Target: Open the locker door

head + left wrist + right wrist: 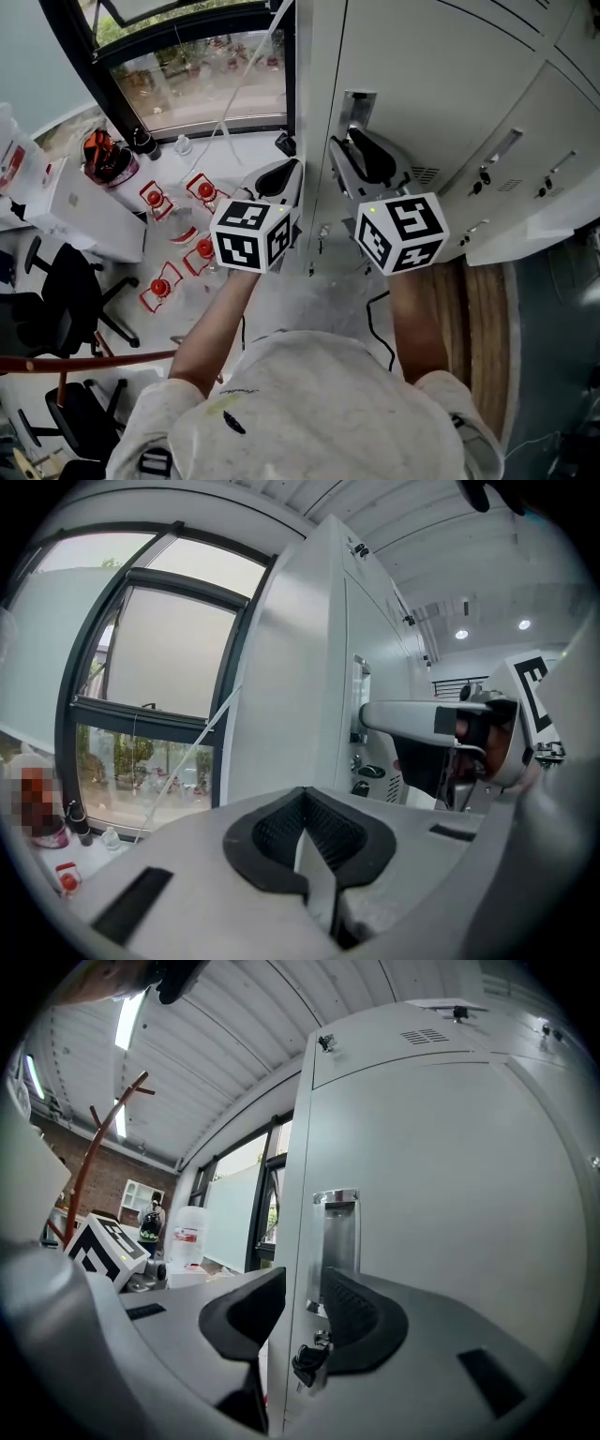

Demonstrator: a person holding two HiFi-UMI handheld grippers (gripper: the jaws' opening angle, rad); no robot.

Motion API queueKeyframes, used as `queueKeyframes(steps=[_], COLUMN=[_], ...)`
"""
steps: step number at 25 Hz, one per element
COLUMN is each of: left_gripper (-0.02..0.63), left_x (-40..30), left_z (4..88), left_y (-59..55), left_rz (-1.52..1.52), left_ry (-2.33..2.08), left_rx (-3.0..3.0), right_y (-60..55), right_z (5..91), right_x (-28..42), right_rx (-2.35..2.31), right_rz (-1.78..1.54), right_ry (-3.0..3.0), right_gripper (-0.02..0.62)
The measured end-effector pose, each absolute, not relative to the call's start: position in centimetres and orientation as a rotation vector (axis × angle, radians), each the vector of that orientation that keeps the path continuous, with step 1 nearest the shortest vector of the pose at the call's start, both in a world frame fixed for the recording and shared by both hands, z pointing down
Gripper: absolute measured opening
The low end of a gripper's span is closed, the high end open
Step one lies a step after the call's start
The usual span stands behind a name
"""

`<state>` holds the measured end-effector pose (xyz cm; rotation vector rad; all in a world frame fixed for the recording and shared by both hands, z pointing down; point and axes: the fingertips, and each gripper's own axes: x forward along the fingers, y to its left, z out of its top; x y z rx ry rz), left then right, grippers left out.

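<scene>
The grey locker door (422, 84) fills the upper right of the head view, and its metal recessed handle (355, 105) sits near its left edge. My right gripper (353, 142) is open at that edge, just below the handle. In the right gripper view, the right gripper (300, 1299) has one pad on each side of the door (441, 1176) edge, below the handle (337, 1232) and above a small black latch (309, 1363). My left gripper (284, 172) hangs shut and holding nothing, just left of the locker. Its pads meet in the left gripper view, where the left gripper (309, 829) faces the locker's side (291, 696).
More locker doors with small handles (497, 159) run to the right. To the left is a large window (202, 80). Below it lie red-and-white objects (178, 248), white boxes (80, 211) and black office chairs (66, 300). A wooden coat stand (94, 1147) stands far left.
</scene>
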<state>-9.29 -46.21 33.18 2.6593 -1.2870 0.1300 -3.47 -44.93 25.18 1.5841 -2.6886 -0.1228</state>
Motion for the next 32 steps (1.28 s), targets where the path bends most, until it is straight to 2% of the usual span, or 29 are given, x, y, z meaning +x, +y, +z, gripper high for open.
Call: queueKeyframes(steps=[12, 32], left_gripper=[0.006, 0.006], left_x=[-9.7, -9.7], left_z=[33.5, 33.8], left_y=[-47.0, -47.1], left_rz=[0.123, 0.132], left_ry=[-1.162, -1.053], left_rx=[2.720, 2.765], right_y=[-46.1, -45.6], right_z=[25.3, 24.9], right_x=[-4.7, -5.1], right_rx=[1.674, 1.779], right_rz=[-0.123, -0.091], right_ry=[-2.610, -2.619], right_gripper=[0.158, 0.163])
